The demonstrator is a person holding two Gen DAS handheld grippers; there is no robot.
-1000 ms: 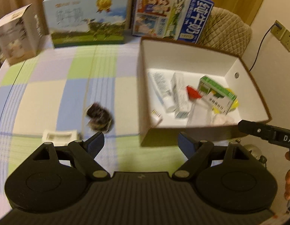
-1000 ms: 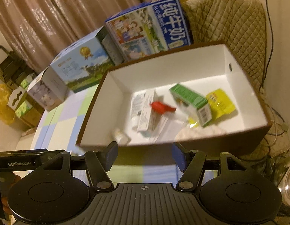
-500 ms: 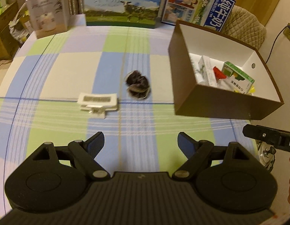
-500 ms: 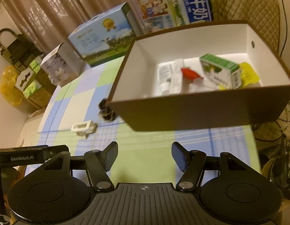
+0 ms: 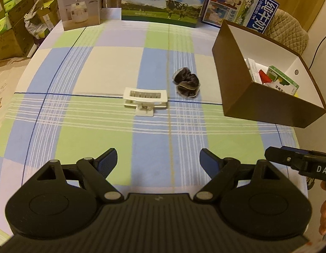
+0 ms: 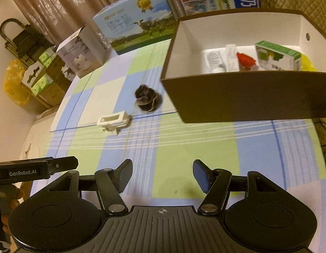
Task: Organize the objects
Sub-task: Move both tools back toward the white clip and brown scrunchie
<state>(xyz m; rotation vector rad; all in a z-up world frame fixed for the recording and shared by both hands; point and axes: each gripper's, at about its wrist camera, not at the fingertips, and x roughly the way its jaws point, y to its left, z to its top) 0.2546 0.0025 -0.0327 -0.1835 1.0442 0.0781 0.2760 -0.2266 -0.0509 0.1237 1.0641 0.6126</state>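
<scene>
The brown box with small packages stands at the right edge of the checked tablecloth; milk cartons and curtains lie behind. A dark scrunchie and a white clip lie just left of it. Both views have pulled back since earlier, showing more cloth. Left gripper and right gripper gape empty.

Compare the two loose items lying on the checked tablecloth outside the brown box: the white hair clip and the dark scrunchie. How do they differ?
The white hair clip is pale, hard-edged and rectangular; the dark scrunchie is dark, soft and bunched into a rounded lump. The clip lies farther from the brown box; the scrunchie lies nearer it. The clip looks longer and flatter, the scrunchie more compact. Both rest on the tablecloth, outside the box, apart from each other and untouched by either gripper.
</scene>
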